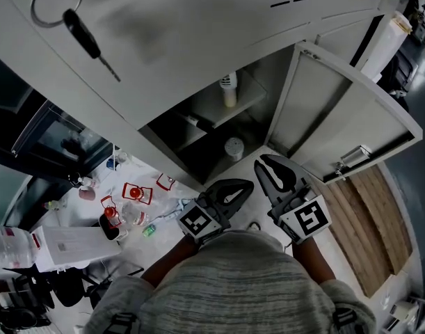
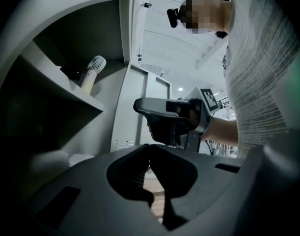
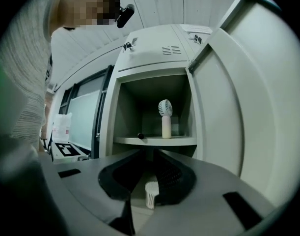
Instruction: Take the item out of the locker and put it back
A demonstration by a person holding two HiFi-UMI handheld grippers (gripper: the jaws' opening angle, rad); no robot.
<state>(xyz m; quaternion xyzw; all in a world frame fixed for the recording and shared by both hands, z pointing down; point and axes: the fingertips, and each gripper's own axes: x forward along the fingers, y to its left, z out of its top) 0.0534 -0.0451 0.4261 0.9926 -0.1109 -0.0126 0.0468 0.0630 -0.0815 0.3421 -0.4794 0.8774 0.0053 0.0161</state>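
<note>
The grey locker point(image 1: 198, 127) stands open in front of me. A cream hand-held fan point(image 1: 229, 89) stands upright on its shelf; the right gripper view shows the fan point(image 3: 165, 117) straight ahead. A small white ribbed cup-like item point(image 1: 234, 148) sits on the locker floor below and shows through the right gripper's frame point(image 3: 151, 193). My right gripper point(image 1: 262, 163) is just outside the opening, its jaws together on nothing point(image 3: 152, 150). My left gripper point(image 1: 248, 184) hangs beside it, a little further back, shut and empty point(image 2: 149, 145).
The locker door point(image 1: 344, 110) is swung wide to the right. A key point(image 1: 80, 30) hangs from the upper locker at top left. A cluttered table point(image 1: 129, 200) with bottles and papers lies to the left. A small black object point(image 3: 140, 136) rests on the shelf.
</note>
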